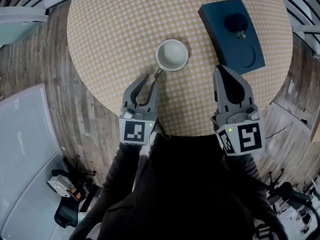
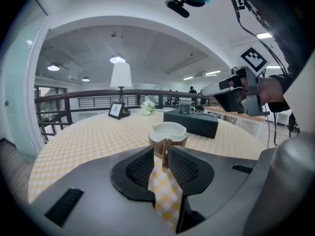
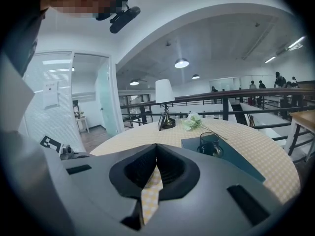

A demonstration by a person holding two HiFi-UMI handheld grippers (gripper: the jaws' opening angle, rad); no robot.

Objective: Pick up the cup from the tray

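A dark glass cup (image 1: 236, 23) stands on the dark blue tray (image 1: 250, 54) at the table's far right; in the right gripper view the cup (image 3: 210, 144) is ahead and right of the jaws. A second cup (image 1: 172, 54), brown outside and white inside, stands on the checked cloth left of the tray. My left gripper (image 1: 151, 78) is open, its fingertips on either side of this cup's handle (image 2: 165, 154) without pressing on it. My right gripper (image 1: 220, 70) hovers just short of the tray's near end, its tips closed together with nothing between them.
The round table (image 1: 100, 44) has a yellow checked cloth, and its near edge runs under both grippers. A lamp (image 2: 120, 77), a photo frame (image 2: 116, 110) and white flowers (image 2: 147, 107) stand at its far side. A railing (image 3: 236, 100) runs behind the table.
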